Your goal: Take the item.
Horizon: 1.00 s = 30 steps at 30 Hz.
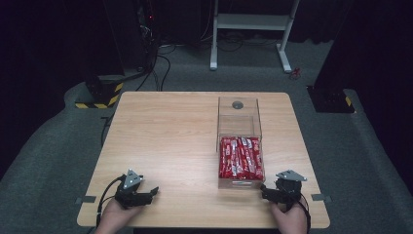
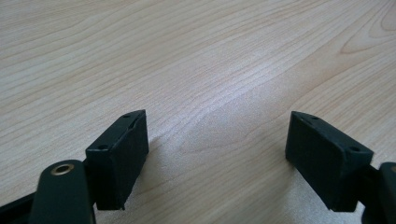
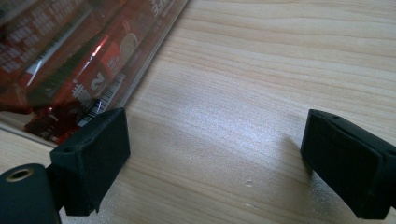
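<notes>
A pale wood-grain counter [image 1: 165, 141] with rounded corners stands on a grey carpeted floor [image 1: 44, 161]. Directly on the counter sits a clear plastic box [image 1: 238, 117], right of the counter's middle. The part of the box nearer the person holds red snack packets [image 1: 240, 157] lying side by side; its far part is bare, with a small round grey piece [image 1: 237, 104] at its far end. Left of the box the wood lies bare.

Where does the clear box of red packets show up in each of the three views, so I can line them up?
High view: the clear box stands right of centre on the table, its red packets in the near half.
Left gripper view: bare wood between the open fingers; the box lies outside this frame.
Right gripper view: box corner at upper left.
Shared landmark: the light wood tabletop.
</notes>
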### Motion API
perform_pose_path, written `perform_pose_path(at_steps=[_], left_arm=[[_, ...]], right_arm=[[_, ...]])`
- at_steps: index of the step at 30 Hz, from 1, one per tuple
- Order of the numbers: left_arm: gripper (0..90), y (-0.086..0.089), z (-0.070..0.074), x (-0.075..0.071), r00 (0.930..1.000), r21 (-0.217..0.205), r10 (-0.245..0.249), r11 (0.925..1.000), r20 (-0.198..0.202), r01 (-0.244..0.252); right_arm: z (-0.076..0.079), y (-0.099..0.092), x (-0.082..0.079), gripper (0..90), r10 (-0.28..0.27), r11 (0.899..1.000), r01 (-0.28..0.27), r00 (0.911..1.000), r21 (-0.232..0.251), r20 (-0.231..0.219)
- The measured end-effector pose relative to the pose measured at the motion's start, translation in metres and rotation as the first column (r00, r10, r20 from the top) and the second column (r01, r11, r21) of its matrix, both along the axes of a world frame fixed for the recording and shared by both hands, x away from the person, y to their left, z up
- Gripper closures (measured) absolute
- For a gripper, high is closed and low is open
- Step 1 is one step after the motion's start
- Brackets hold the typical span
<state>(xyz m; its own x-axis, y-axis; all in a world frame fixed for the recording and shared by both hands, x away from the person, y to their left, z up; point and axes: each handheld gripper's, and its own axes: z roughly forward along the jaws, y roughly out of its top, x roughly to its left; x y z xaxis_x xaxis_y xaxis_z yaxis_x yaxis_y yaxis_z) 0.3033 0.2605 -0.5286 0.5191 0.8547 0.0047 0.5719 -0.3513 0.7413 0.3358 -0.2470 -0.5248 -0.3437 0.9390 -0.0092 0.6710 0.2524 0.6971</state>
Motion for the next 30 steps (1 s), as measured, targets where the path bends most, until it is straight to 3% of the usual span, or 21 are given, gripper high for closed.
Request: perform_pose_path(at_steps=[16, 30], left_arm=[[21.6, 0.0001, -0.0003, -0.0012, 0.9999, -0.004, 0.013, 0.9999, 0.002, -0.013], [20.7, 0.0008, -0.0004, -0.0039, 0.9984, 0.003, 0.057, 0.9984, 0.006, -0.057]], right_arm=[[-0.0002, -0.0005, -0.0012, 7.9, 0.008, 1.000, -0.008, 1.0000, -0.002, 0.003], [0.0001, -0.0002, 0.0021, 8.0, 0.006, 1.000, -0.006, 1.0000, 0.005, -0.003]])
